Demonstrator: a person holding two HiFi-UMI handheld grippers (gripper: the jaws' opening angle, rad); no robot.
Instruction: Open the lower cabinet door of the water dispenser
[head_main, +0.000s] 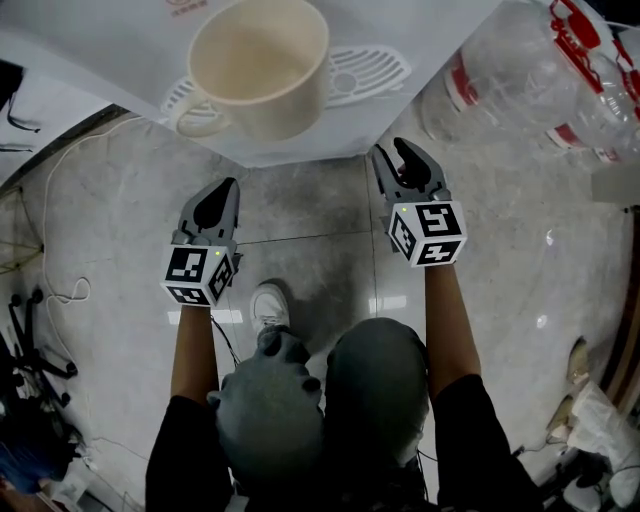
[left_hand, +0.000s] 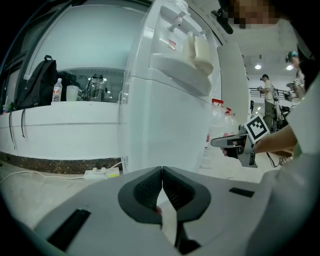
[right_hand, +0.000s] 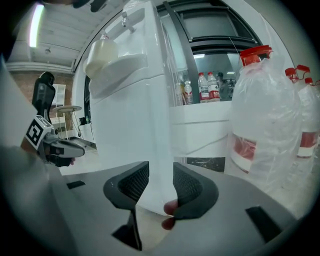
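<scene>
Grey grippers reach forward side by side on outstretched forearms, pointing a little downward over the marble floor. The left gripper has its jaws pressed together on nothing and faces the dispenser. The right gripper has its jaws apart and empty. The cabinet's vertical edge shows between them, apparently untouched. The dispenser stands right ahead of both. From above, only its top and a cream cup on the drip tray show, hiding the door. Its lower front is smooth, glossy white. Whether the door is ajar I cannot tell. Water bottles stand just to its right.
</scene>
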